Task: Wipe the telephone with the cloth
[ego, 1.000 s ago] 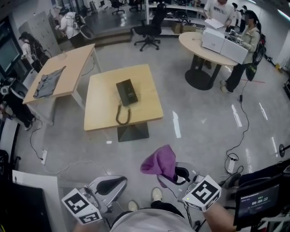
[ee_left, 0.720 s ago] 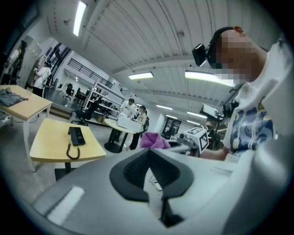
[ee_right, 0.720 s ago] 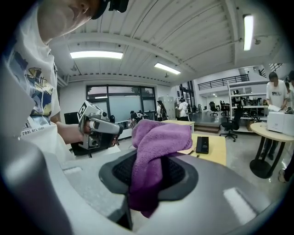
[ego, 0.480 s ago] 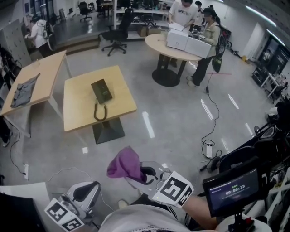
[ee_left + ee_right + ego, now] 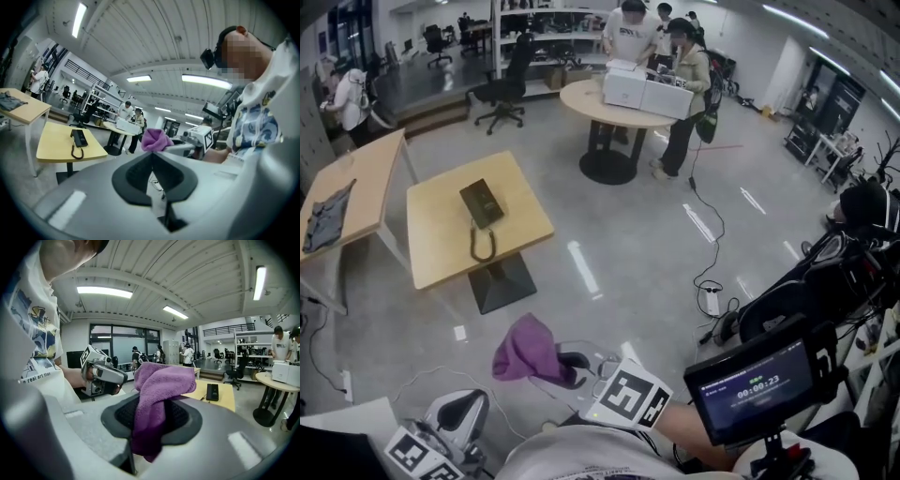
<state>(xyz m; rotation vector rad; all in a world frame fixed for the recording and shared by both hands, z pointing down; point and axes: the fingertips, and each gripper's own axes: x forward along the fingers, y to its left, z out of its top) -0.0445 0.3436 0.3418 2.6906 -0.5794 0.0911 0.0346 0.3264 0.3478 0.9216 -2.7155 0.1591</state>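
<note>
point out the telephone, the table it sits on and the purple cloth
telephone (image 5: 482, 202), head view, middle of its black body
table (image 5: 441, 239), head view, bare wooden top left of the cord
purple cloth (image 5: 161, 380), right gripper view, bunched upper fold

Over the last 1 second the head view has swung to the right. The surface (image 5: 431, 248) carrying the telephone (image 5: 482, 202) has slid from the upper middle of the frame to the upper left. The cloth (image 5: 525, 347) in the right tool (image 5: 567, 367) has shifted from lower centre to lower left. The left tool (image 5: 455, 417) has moved toward the bottom left corner, its marker cube now cut by the edge. The round table (image 5: 581, 94) has moved from upper right to top centre, and a timer screen (image 5: 753, 387) has come fully into view at lower right.
</note>
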